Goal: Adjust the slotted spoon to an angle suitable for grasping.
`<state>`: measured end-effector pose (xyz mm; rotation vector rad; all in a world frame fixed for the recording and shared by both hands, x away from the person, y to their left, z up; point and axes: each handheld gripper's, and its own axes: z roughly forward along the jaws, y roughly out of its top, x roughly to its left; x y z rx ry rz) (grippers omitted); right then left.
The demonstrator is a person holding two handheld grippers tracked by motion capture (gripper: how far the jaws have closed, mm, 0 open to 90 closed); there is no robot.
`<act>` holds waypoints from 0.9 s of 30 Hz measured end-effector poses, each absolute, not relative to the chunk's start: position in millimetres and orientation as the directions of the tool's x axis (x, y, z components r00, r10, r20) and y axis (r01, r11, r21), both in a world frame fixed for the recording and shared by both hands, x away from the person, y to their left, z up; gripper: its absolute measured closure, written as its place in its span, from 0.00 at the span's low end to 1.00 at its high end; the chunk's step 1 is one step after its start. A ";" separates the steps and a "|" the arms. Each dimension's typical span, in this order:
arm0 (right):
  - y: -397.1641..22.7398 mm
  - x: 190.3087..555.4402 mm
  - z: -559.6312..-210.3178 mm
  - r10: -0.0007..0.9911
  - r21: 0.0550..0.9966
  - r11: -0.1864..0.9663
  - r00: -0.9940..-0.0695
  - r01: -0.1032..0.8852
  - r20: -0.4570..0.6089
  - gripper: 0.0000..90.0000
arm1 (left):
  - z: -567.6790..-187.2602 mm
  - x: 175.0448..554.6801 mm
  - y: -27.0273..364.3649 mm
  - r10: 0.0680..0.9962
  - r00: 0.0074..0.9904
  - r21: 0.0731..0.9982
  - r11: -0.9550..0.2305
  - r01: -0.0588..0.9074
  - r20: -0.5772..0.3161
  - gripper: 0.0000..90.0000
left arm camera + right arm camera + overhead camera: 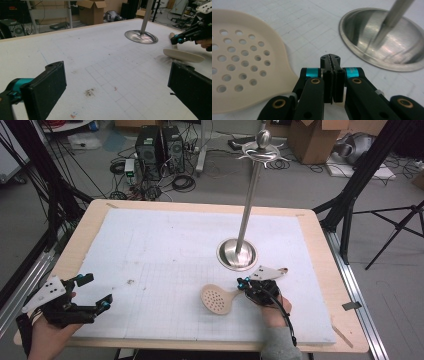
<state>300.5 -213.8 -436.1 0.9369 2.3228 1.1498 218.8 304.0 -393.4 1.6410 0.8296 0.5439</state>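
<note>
Viewing order: high view, left gripper view, right gripper view; landmark is the steel stand.
High view, steel stand (239,253): round dished base on the white foam mat (165,245), pole upright, hook crown at top.
High view, slotted spoon (218,298): cream, perforated bowl lying flat on the mat, just in front of the stand base, handle running toward the right gripper.
High view, right gripper (243,284): just in front of the stand base, at the spoon's handle end; whether the handle is gripped cannot be told here.
High view, left gripper (98,292): well apart from the stand, at the mat's near left corner, jaws spread, nothing between them.
Left gripper view, left gripper (117,87): jaws wide apart over bare mat.
Left gripper view, slotted spoon (183,55): on the mat, just short of the stand base (141,36), with the other gripper (176,40) at its handle.
Right gripper view, right gripper (332,61): pads pressed together, nothing visible between them.
Right gripper view, slotted spoon (242,57): bowl across the jaws from the stand base (384,40).
</note>
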 end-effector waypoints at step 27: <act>-196.0 295.4 -448.6 0.628 0.763 0.531 -0.775 0.367 -0.065 1.00 | -398.3 222.8 298.2 0.757 0.648 0.963 -0.109 0.246 -0.079 0.02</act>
